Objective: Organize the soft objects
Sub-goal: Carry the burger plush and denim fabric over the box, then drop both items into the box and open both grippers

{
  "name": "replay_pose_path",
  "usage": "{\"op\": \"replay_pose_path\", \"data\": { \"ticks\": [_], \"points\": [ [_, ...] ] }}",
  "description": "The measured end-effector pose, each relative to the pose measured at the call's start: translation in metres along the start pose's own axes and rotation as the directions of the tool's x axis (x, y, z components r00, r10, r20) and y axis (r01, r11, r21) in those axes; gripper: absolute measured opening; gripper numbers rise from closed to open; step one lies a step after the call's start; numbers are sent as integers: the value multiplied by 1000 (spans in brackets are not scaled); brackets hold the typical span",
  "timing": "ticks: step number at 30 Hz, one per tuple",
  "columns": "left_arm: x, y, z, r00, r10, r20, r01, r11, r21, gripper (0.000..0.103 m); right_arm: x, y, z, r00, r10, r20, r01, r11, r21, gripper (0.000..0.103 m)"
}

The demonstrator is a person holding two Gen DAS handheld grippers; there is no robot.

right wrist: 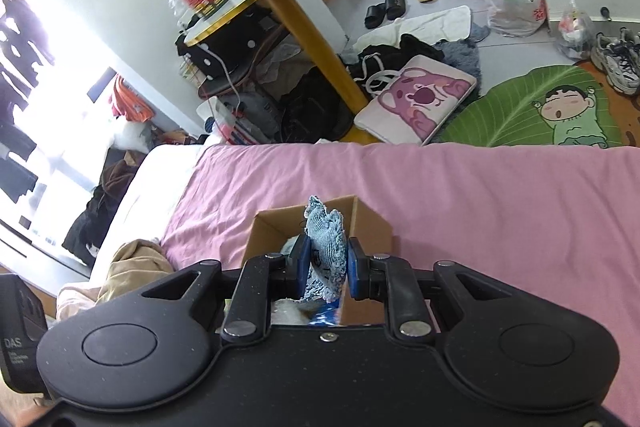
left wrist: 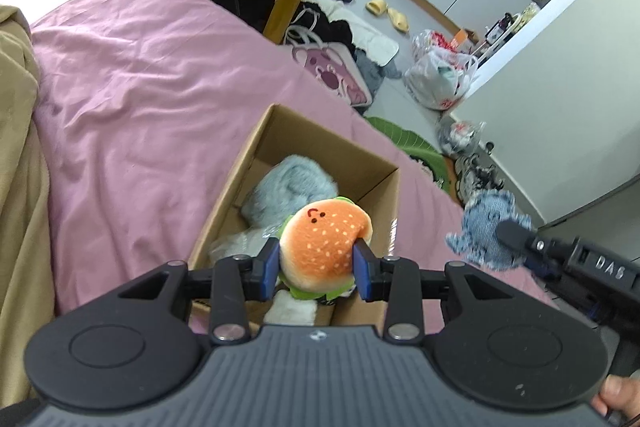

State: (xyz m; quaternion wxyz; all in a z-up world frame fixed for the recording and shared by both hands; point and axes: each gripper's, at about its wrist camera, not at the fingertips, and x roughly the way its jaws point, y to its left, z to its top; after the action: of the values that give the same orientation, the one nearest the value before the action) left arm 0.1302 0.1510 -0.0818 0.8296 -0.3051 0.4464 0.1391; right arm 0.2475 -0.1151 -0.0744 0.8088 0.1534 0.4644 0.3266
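So the bed (left wrist: pixel 152 75) has a wrinkly pink sheet (right wrist: pixel 500 203) over it, and an open cardboard box (left wrist: pixel 256 147) sits right on the sheet near the edge. A tan blanket (left wrist: pixel 16 147) is bunched up along one side.

One cardboard box (left wrist: pixel 372 183), one burger plush (left wrist: pixel 324 247) and one blue knit toy (left wrist: pixel 486 231) are counted. Two grippers are seen: left gripper (left wrist: pixel 318 265), right gripper (right wrist: pixel 326 267).

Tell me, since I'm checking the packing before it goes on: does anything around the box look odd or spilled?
Nothing stands out. The cardboard box sits upright on the pink bedsheet with a grey plush inside, and nothing has spilled beside it.
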Motion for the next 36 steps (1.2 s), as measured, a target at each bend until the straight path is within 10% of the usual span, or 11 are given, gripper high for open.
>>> {"op": "replay_pose_path", "data": {
  "ticks": [36],
  "points": [
    [45, 32, -7, 990, 9, -139, -12, 1000, -25, 58, 62, 49, -18, 982, -163, -97, 152, 982, -111, 24]
  ]
}}
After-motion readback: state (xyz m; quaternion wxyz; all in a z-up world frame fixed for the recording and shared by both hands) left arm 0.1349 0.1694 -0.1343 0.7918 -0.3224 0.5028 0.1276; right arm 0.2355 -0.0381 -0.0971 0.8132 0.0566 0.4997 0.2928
